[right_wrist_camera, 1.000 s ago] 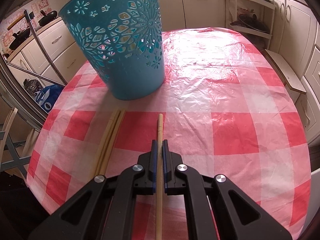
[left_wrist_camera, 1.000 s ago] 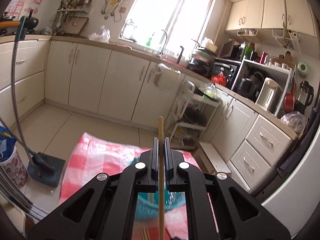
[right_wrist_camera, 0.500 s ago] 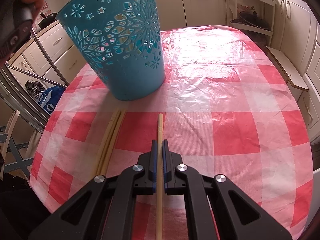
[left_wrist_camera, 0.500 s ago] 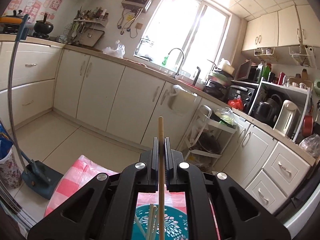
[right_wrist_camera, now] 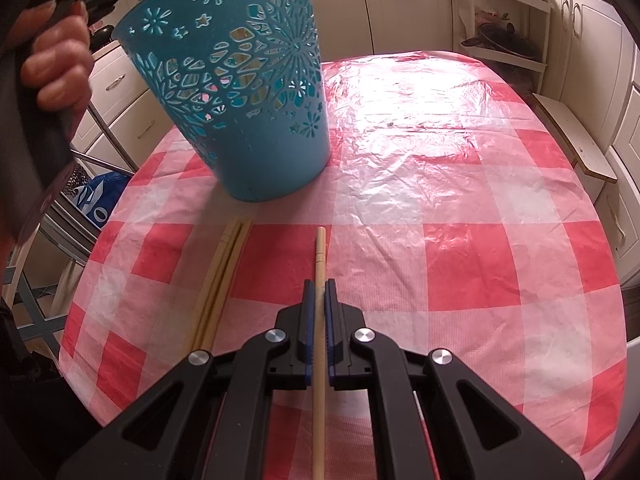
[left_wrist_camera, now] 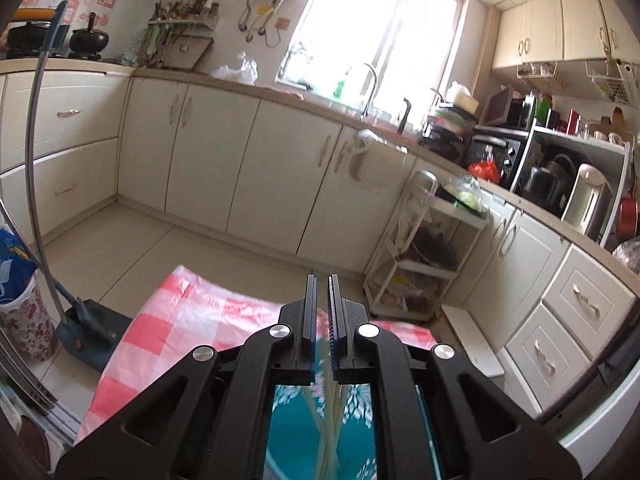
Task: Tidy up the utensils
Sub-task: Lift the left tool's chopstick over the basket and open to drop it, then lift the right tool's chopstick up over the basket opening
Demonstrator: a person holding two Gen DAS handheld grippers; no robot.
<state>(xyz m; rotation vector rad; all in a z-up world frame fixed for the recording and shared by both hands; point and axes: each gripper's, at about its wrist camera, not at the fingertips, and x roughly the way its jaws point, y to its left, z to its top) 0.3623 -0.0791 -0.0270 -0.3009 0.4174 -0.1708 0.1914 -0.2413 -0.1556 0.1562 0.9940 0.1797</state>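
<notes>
Right claw (right_wrist_camera: 319,292) – jaws pinched narrow on a single chopstick (right_wrist_camera: 320,248). The stick runs straight out between the pads, its far end low over the checked tablecloth (right_wrist_camera: 460,240); whether it touches the cloth I can't tell. It points toward the teal cut-out basket (right_wrist_camera: 240,80), which stands upright near the far-left side of the table, well short of the stick's tip.

Left claw (left_wrist_camera: 322,280) – jaws nearly together, only a slit between them, and nothing shows clamped at the tips. It sits above the basket's mouth (left_wrist_camera: 288,420), angled a little downward. Pale sticks (left_wrist_camera: 328,412) are visible below through the frame, inside the basket but blurred, so no count. The left hand (right_wrist_camera: 56,68) shows at the upper-left edge of the right wrist view, beside the basket rim.

Step, as I judge it: the left side's drop into the basket looks done and the right side has its stick gripped, ready to carry. Two more chopsticks (right_wrist_camera: 224,264) lie side by side on the cloth just left of the held one, in front of the basket.

Next move calls for lifting the held stick, tipping it upright over the basket and opening only once the lower end is past the rim. The left claw needs to clear out first, since both want the same opening.
</notes>
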